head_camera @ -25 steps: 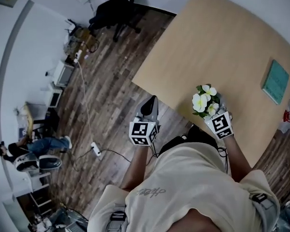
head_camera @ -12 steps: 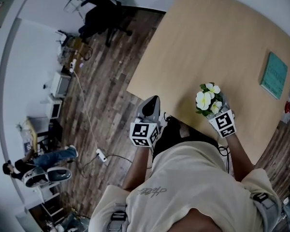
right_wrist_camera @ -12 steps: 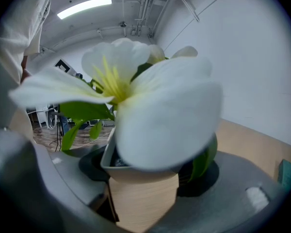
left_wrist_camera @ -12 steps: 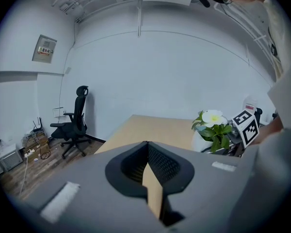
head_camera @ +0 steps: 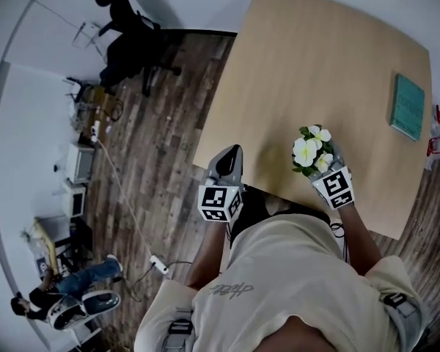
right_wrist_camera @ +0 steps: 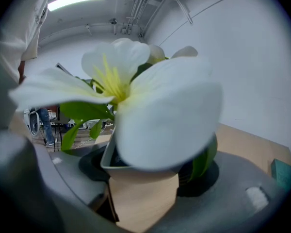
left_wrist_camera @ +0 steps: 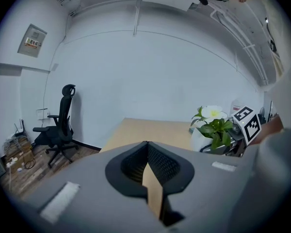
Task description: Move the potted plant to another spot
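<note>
The right claw [head_camera: 321,161] holds the plant [head_camera: 309,151] by its white pot, jaws wide around it, over the counter [head_camera: 315,64] near its front edge. The left claw [head_camera: 229,157], closed and empty, points at the counter's front edge. A book [head_camera: 408,107] lies on the counter's right side.

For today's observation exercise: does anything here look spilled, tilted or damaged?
Nothing stands out: the potted plant sits upright in the right gripper, no soil shows on the table, and the teal book lies flat.
</note>
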Tool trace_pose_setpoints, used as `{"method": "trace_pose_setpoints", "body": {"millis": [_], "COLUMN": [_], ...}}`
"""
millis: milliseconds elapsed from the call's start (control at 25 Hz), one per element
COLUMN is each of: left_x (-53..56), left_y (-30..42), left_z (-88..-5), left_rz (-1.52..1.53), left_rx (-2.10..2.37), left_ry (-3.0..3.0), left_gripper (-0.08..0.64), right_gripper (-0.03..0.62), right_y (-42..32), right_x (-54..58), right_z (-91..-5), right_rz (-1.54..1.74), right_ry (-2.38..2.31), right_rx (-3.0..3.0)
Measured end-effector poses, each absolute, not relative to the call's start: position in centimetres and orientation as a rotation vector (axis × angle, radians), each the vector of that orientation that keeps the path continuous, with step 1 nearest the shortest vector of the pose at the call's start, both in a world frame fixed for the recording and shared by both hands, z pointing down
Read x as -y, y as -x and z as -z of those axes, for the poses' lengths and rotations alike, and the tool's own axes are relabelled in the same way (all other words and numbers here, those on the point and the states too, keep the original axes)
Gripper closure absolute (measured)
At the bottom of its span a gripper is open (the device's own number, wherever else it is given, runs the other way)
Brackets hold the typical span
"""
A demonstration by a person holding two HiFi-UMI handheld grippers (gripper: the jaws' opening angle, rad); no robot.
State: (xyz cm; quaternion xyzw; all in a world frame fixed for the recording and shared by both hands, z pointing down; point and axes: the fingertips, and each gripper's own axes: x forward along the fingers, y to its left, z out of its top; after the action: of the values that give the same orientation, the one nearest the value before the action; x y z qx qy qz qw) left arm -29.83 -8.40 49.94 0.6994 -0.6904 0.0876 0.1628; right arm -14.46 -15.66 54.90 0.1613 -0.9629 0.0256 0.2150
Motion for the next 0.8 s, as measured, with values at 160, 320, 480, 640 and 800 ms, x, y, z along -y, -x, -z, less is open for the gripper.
{"method": "trace_pose_setpoints", "body": {"millis": [160, 320, 480, 640, 800], "left_x": [8.6, 8.9, 9.4, 9.5, 9.7], "left_y": [33.6, 37.4, 40.1, 42.0, 43.1], "left_z": [-50.1, -50.8, -50.9, -50.8, -50.9], "left_rz": [-0.253, -0.247, -0.233, -0.227, -0.238], "left_rx": [1.938, 1.893, 1.855, 1.804, 1.738], "left_ry": [-2.036, -2.064, -2.101, -2.141, -2.186], "left_gripper": [0.545, 0.545, 0.545, 0.545, 0.545], "right_gripper": [0.241, 0.242, 0.242, 0.241, 0.242], "right_y": [17.1, 19.3, 21.6, 24.0, 25.5], "right_x": [15.0, 14.6, 14.2, 13.6, 13.3], "right_z": [-53.9, -53.8, -53.5, -52.3, -51.9], "right_rz": [-0.070, -0.076, -0.086, -0.078, -0.090], "right_ry": [-0.520, -0.599, -0.655, -0.705, -0.766], "right_rx": [2.653, 2.618, 2.589, 2.578, 2.562]}}
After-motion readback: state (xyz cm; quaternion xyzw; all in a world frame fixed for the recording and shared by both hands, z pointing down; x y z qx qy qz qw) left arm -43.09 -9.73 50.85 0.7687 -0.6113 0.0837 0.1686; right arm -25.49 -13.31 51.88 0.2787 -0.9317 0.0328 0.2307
